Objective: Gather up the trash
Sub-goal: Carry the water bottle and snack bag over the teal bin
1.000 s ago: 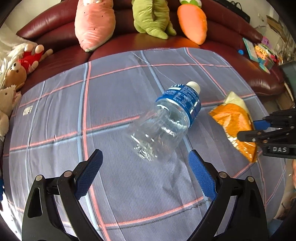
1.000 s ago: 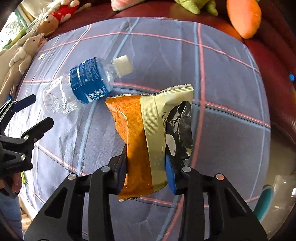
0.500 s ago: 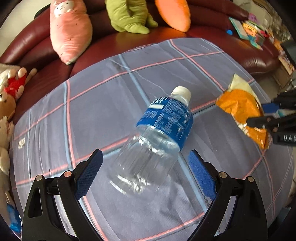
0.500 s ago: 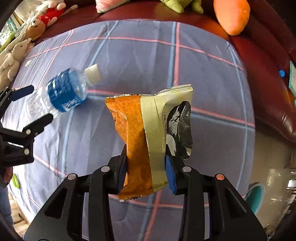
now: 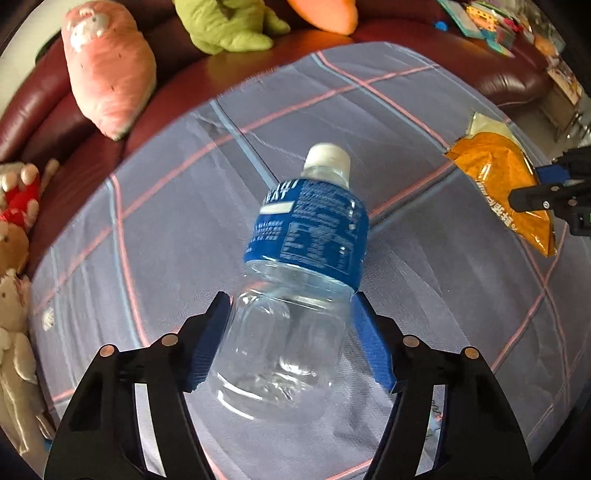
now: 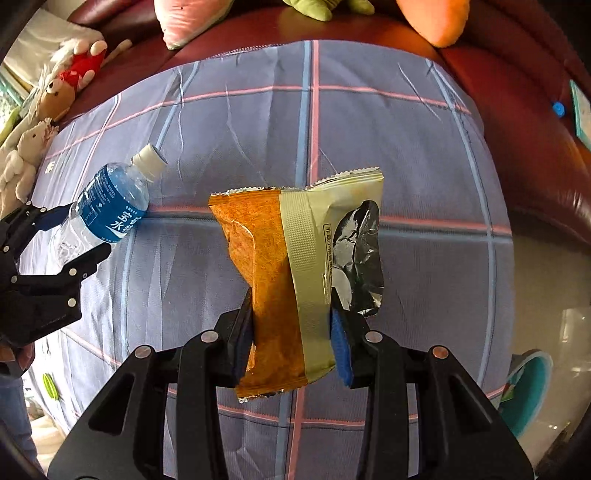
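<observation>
While the right gripper (image 6: 291, 332) clenches an orange snack bag (image 6: 295, 273), the left gripper (image 5: 290, 339) closes on a clear water bottle (image 5: 295, 295).

The left fingers (image 5: 210, 343) have just been closing, and their blue pads now meet both sides of the bottle's clear lower body, below the blue label; the bottle's white cap (image 5: 327, 157) points away from the camera, and the bottle sits over the checked blue-grey cloth (image 5: 424, 129) covering the surface. The right fingers (image 6: 341, 345) pinch the snack bag at its lower half, so the bag stands upright above the cloth, its crimped top edge uppermost. A dark red sofa (image 5: 44, 110) curves behind, carrying a pink plush (image 5: 110, 74), a green plush (image 5: 225, 26) and an orange plush (image 6: 436, 18).
</observation>
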The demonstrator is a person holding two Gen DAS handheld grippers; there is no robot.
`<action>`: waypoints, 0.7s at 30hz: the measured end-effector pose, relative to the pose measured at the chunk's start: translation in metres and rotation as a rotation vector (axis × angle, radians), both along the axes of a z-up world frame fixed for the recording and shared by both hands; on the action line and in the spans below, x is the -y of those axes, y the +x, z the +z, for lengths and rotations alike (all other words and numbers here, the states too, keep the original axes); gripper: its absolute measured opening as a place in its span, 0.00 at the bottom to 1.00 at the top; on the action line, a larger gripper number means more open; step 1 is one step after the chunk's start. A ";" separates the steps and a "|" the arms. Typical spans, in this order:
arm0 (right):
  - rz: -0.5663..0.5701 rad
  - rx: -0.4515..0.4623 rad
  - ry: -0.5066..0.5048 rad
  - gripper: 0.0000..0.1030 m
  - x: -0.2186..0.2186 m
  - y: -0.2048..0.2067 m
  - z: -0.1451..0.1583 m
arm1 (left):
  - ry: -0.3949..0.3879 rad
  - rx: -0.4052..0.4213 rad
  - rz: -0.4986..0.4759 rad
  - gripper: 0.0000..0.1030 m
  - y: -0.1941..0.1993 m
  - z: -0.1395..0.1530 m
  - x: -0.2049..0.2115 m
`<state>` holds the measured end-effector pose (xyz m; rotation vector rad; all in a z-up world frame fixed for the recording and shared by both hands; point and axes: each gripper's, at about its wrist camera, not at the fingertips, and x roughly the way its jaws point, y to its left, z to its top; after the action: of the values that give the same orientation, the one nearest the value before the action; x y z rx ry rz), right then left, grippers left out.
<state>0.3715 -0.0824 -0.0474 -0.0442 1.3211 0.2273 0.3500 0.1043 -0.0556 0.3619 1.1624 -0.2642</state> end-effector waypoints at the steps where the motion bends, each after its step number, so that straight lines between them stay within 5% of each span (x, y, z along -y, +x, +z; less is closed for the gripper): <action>1: -0.003 -0.001 0.008 0.34 0.003 -0.001 0.000 | 0.006 -0.002 0.015 0.67 0.001 -0.003 0.001; 10: -0.054 0.028 0.073 0.34 0.033 -0.023 0.008 | -0.087 0.038 0.173 0.64 -0.018 0.000 0.006; 21: -0.130 0.055 0.154 0.34 0.088 -0.071 0.017 | -0.136 0.102 0.165 0.65 -0.071 0.024 0.064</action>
<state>0.3005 -0.1704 -0.0300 0.1649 1.2433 0.2149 0.2786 0.0405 -0.0313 0.1571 1.0609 -0.1767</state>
